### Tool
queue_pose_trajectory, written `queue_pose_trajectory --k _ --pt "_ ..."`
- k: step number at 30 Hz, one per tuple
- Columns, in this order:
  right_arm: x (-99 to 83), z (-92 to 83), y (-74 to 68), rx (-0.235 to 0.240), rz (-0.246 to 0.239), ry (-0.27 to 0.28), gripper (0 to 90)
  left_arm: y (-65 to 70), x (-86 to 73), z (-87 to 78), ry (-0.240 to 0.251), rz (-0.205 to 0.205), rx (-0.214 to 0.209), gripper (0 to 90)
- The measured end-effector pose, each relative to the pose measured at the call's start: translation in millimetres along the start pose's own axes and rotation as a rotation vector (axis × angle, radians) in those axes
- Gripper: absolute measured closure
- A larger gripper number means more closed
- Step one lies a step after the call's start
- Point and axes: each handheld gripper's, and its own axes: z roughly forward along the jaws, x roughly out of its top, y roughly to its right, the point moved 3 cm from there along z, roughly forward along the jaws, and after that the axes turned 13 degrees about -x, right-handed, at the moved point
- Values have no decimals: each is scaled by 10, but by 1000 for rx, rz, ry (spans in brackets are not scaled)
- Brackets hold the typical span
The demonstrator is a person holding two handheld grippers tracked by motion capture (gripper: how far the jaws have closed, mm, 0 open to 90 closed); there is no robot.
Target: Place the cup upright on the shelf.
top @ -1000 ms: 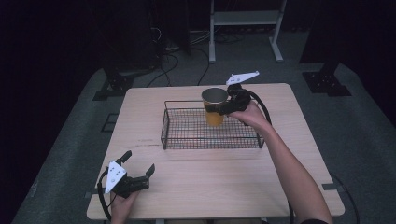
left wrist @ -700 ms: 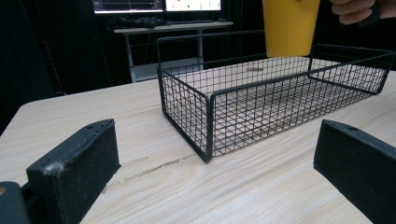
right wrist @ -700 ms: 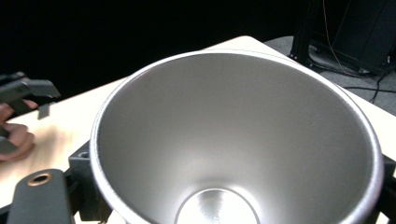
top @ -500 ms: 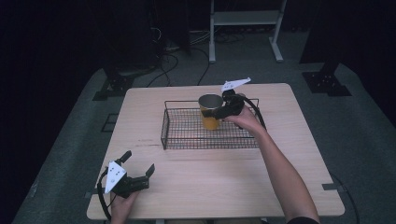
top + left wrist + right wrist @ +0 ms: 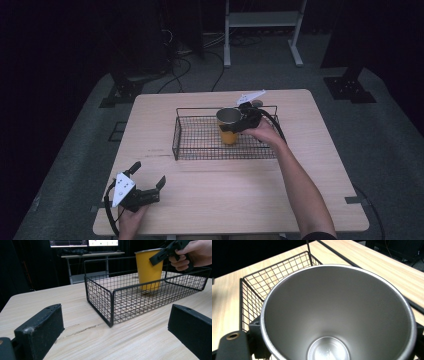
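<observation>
Yellow cup stands upright inside the basket, toward its 1 o'clock end. Your right gripper clamps it from 3 o'clock. Your left gripper, jaws spread and empty, rests at the table's 7 o'clock corner, well apart.

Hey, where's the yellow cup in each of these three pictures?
High view: yellow cup stands upper middle, inside the wire basket, held by the right claw.
Left gripper view: cup upper right, in the basket.
Right gripper view: cup's steel inside across the centre.
Shared landmark: the basket.
</observation>
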Motion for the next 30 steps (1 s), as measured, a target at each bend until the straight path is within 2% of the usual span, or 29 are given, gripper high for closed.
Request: queue_pose_trajectory --k 11,15,30 --pt "-60 102 -42 -28 -65 -31 122 2 0 1 0 2 -1 0" --pt "-65 109 -61 -31 -88 -24 122 1 0 0 0 1 -2 0" --pt "-72 104 -106 -50 -125 -29 104 3 -1 3 -1 2 -2 0"
